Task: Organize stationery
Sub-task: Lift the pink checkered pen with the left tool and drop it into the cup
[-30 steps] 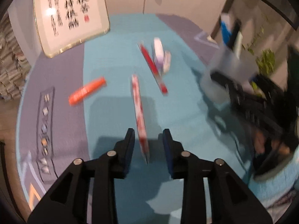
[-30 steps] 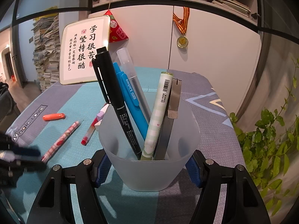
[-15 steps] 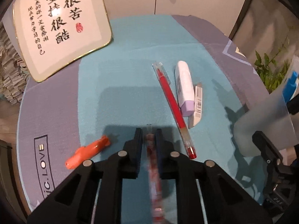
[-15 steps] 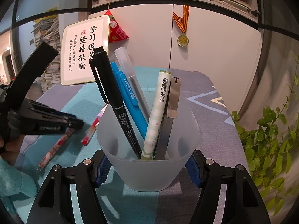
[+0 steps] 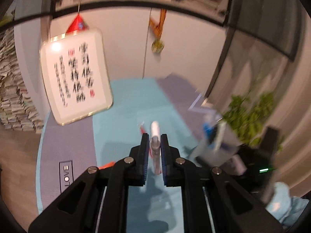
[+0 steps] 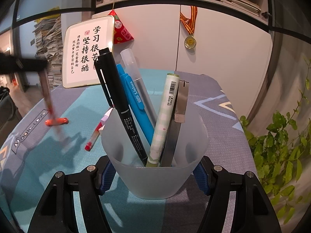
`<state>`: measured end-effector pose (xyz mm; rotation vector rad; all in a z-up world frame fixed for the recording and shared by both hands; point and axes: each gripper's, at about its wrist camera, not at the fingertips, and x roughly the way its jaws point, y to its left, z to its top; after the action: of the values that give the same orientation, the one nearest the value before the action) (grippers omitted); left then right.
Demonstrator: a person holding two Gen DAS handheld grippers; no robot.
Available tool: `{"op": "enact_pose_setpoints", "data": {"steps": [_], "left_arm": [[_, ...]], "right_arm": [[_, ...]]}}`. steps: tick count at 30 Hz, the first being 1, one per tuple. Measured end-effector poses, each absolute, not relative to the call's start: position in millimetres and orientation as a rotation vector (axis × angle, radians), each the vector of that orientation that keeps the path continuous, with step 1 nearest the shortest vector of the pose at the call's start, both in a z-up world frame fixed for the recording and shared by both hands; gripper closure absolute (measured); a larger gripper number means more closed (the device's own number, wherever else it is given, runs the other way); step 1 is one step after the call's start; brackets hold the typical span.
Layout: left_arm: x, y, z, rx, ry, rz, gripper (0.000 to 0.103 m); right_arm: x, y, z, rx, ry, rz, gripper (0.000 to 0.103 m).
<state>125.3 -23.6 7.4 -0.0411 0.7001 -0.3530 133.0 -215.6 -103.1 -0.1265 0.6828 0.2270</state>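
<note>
My left tongs (image 5: 155,145) are pinching the patterned red pen (image 5: 156,155); their jaws have just been closing on it, and where a second ago it lay flat on the teal mat (image 5: 124,101) between spread fingers, it now hangs off the surface. In the right wrist view that pen (image 6: 48,104) dangles at about nine o'clock, blurred, tip down, above the orange marker (image 6: 56,121) still lying on the mat. I judge the pick done and the carry to the cup as next.

My right tongs (image 6: 155,174) stay clamped around the frosted cup (image 6: 155,182), which has not shifted and holds a black pen (image 6: 118,104), a blue pen (image 6: 134,101), a clear pen, a green-checked pen (image 6: 165,116) and a grey metal strip. The cup sits at about three o'clock in the left view (image 5: 215,147), tilted by the lens. A red pen (image 6: 93,137) and a white eraser still wait at ten o'clock of the cup.

The left hand has risen and pitched up, so the cabinet and calligraphy plaque (image 5: 75,75) fill its view; it points moderately downward. The right hand holds steady, angled down likewise.
</note>
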Motion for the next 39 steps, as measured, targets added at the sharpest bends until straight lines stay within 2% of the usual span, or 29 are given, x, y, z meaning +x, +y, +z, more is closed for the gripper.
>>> {"op": "enact_pose_setpoints", "data": {"steps": [6, 12, 19, 26, 32, 34, 36, 38, 39], "left_arm": [[112, -53, 54, -0.068, 0.540, -0.460, 0.095], [112, -81, 73, -0.069, 0.502, -0.533, 0.095], [127, -100, 62, -0.074, 0.536, -0.557, 0.095], [148, -110, 15, -0.055, 0.704, -0.547, 0.095], [150, -105, 1, -0.083, 0.765, -0.547, 0.095], [149, -102, 2, -0.097, 0.767, -0.556, 0.092], [146, -97, 4, -0.104, 0.760, -0.548, 0.072], [141, -90, 8, -0.113, 0.735, -0.527, 0.064], [138, -83, 10, -0.113, 0.715, -0.509, 0.064]], "right_arm": [[133, -216, -103, -0.126, 0.683, 0.227, 0.034], [133, -217, -102, -0.121, 0.681, 0.230, 0.034], [133, -217, -102, -0.121, 0.681, 0.230, 0.034], [133, -217, -102, -0.122, 0.682, 0.230, 0.034], [133, -217, -102, -0.122, 0.681, 0.230, 0.034], [133, -217, -102, -0.122, 0.682, 0.229, 0.034], [133, -217, -102, -0.123, 0.682, 0.229, 0.034], [133, -217, -102, -0.124, 0.682, 0.228, 0.034], [133, -217, -102, -0.124, 0.682, 0.228, 0.034]]}}
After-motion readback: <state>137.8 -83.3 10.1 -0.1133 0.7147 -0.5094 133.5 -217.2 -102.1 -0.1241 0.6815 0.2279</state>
